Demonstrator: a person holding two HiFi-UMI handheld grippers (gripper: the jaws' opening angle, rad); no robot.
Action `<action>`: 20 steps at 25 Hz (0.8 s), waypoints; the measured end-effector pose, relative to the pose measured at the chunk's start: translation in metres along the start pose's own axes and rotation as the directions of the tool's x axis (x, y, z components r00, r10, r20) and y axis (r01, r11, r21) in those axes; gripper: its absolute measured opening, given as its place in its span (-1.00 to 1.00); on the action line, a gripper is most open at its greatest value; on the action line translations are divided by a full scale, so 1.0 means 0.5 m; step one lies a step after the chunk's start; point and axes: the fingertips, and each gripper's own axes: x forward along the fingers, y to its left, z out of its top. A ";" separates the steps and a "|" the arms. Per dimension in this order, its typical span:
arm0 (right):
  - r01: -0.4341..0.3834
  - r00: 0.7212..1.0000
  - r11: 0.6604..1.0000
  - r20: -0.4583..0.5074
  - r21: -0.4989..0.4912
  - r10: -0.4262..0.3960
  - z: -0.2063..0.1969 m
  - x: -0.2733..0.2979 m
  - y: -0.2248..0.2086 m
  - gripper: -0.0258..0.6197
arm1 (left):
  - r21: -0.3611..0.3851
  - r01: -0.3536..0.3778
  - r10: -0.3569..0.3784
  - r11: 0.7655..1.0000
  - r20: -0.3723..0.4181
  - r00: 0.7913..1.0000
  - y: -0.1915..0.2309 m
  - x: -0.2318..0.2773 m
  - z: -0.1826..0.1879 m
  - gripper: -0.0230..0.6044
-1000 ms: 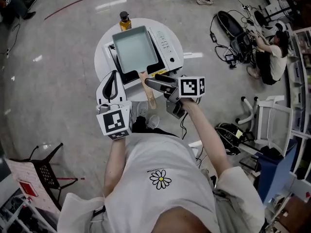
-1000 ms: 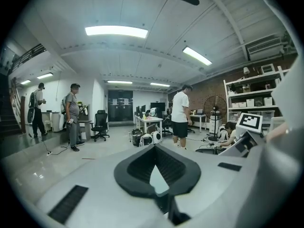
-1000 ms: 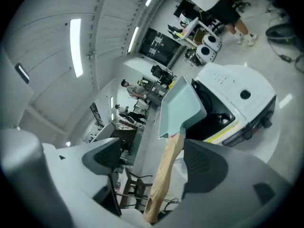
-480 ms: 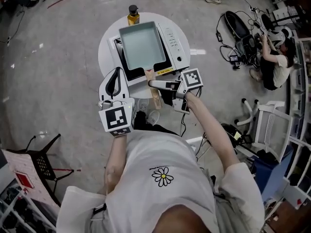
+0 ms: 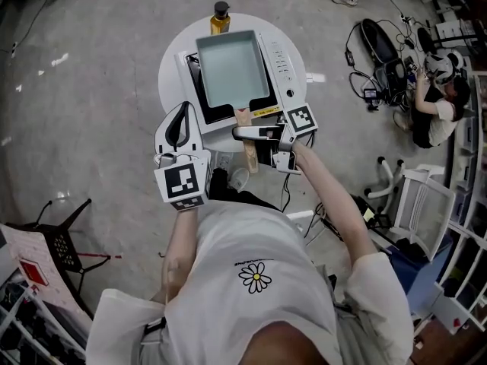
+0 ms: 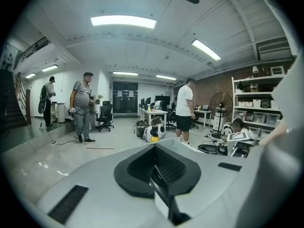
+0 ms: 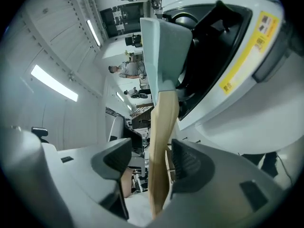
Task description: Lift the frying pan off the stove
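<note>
A square pale blue frying pan [image 5: 232,71] sits on a white stove [image 5: 283,59], with its wooden handle [image 5: 249,147] sticking out over the table's near edge. My right gripper [image 5: 242,137] reaches in from the right, turned on its side, and straddles the handle. In the right gripper view the handle [image 7: 161,141] stands between the pads; the jaws have just been closing, and a gap still shows on one side. The pan [image 7: 159,56] and stove [image 7: 247,94] lie just ahead. My left gripper [image 5: 179,120] hovers left of the handle, shut and empty [image 6: 156,172].
The stove stands on a small round white table [image 5: 171,67] with an oil bottle [image 5: 220,19] at its far edge. A white chair [image 5: 422,196] is at the right. Cables and a seated person [image 5: 437,101] are on the floor further right.
My right gripper rolled onto its side, moved in over the wooden handle and narrowed its jaws around it. The left gripper sank slightly. The pan has not moved.
</note>
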 end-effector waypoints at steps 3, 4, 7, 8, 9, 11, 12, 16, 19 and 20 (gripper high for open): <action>-0.008 0.999 1.000 -0.037 0.004 0.008 -0.005 0.017 -0.003 -0.21 | -0.006 0.000 0.000 1.000 -0.013 1.000 0.011 0.008 -0.009 -0.93; -0.007 0.999 1.000 -0.051 0.005 0.007 -0.008 0.022 -0.005 -0.26 | -0.008 0.000 0.000 1.000 -0.017 1.000 0.015 0.011 -0.012 -0.93; -0.009 0.995 1.000 -0.097 0.014 0.010 -0.023 0.035 -0.008 -0.31 | -0.012 0.004 -0.004 1.000 -0.027 1.000 0.020 0.015 -0.018 -0.93; -0.011 0.994 1.000 -0.107 0.021 0.013 -0.026 0.038 -0.008 -0.32 | -0.011 0.009 -0.010 1.000 -0.030 0.999 0.019 0.017 -0.018 -0.93; -0.011 0.994 1.000 -0.112 0.026 0.014 -0.027 0.040 -0.008 -0.40 | -0.010 0.015 -0.015 1.000 -0.032 0.999 0.018 0.020 -0.018 -0.93; -0.003 0.993 1.000 -0.120 0.022 0.005 -0.024 0.042 -0.010 -0.57 | -0.006 0.020 -0.020 1.000 -0.034 0.999 0.017 0.025 -0.017 -0.93; 0.008 0.992 1.000 -0.129 0.014 -0.006 -0.023 0.043 -0.013 -0.62 | -0.004 0.020 -0.020 1.000 -0.034 0.999 0.018 0.027 -0.017 -0.93; 0.030 0.987 0.999 -0.158 0.011 -0.028 -0.029 0.047 -0.022 -0.81 | -0.004 0.028 -0.029 1.000 -0.042 0.999 0.020 0.037 -0.021 -0.93; 0.023 0.987 0.999 -0.160 0.029 -0.018 -0.028 0.046 -0.023 -0.81 | -0.006 0.028 -0.029 1.000 -0.048 0.998 0.022 0.046 -0.026 -0.93; 0.021 0.987 0.999 -0.160 0.032 -0.015 -0.028 0.046 -0.022 -0.81 | -0.006 0.029 -0.029 1.000 -0.052 0.998 0.023 0.048 -0.027 -0.93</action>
